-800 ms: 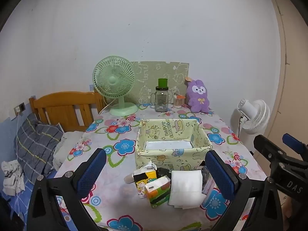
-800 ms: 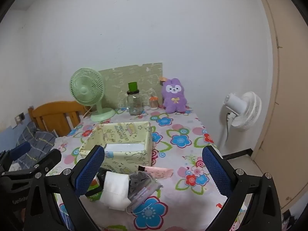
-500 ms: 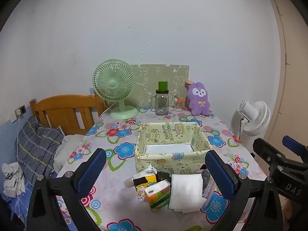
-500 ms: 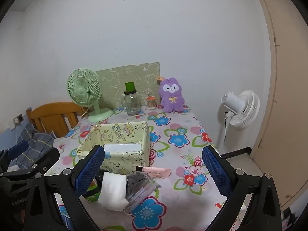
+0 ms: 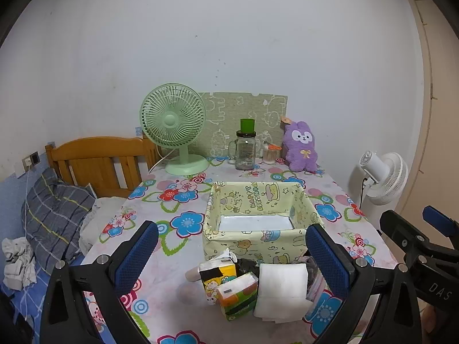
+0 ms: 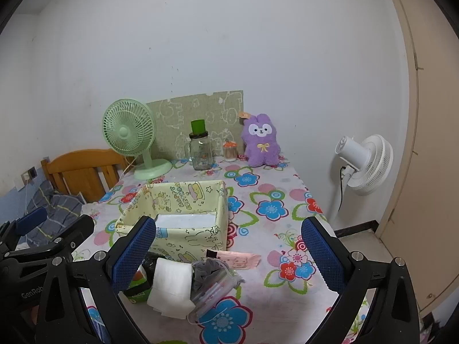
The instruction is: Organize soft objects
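A yellow cartoon-print fabric basket (image 5: 255,243) (image 6: 183,235) stands mid-table with only a white base showing inside. In front of it lies a small pile: a folded white cloth (image 5: 282,292) (image 6: 172,286), two small tissue packs (image 5: 229,286), a pink wipes pack (image 6: 238,259) and a clear zip bag with grey fabric (image 6: 213,279). My left gripper (image 5: 229,255) hangs open above the pile, fingers wide apart, nothing between them. My right gripper (image 6: 226,250) is open too, over the pile's right side.
At the table's back stand a green desk fan (image 5: 175,132), a glass jar with a green lid (image 5: 246,149), a small orange-lidded jar (image 5: 269,154) and a purple plush rabbit (image 5: 299,146). A wooden headboard (image 5: 97,163) and bedding lie left; a white floor fan (image 6: 364,166) stands right.
Both views have drawn back and lifted slightly, so the basket and pile sit a little lower and farther. Both grippers stay open; nothing on the table has moved.
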Demonstrator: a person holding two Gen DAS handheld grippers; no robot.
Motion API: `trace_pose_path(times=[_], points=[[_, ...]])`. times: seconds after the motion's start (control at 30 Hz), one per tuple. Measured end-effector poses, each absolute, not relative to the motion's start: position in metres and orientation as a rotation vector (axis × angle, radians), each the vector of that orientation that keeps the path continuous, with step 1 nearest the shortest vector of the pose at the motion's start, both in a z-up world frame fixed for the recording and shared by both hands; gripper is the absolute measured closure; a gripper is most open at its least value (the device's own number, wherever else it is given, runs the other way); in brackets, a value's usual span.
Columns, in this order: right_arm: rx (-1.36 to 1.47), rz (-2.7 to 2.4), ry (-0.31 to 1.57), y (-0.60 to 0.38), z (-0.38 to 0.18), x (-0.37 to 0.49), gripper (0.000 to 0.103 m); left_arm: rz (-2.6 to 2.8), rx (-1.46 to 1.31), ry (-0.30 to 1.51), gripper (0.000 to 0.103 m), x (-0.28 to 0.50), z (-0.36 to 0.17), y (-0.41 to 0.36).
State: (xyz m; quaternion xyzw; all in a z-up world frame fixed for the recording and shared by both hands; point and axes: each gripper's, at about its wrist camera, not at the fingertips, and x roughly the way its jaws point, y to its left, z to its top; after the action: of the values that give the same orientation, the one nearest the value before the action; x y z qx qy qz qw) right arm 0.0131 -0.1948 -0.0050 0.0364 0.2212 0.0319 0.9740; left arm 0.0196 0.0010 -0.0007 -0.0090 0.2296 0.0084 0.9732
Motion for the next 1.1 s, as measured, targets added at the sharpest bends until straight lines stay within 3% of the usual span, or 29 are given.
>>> trace_pose_path(times=[1.1], points=[[0.084,0.045,0.457,-0.1978,-0.0096,0.0162,0.001,0.018,-0.031,0.471,0.000,0.0208,-0.0074,-0.0021]])
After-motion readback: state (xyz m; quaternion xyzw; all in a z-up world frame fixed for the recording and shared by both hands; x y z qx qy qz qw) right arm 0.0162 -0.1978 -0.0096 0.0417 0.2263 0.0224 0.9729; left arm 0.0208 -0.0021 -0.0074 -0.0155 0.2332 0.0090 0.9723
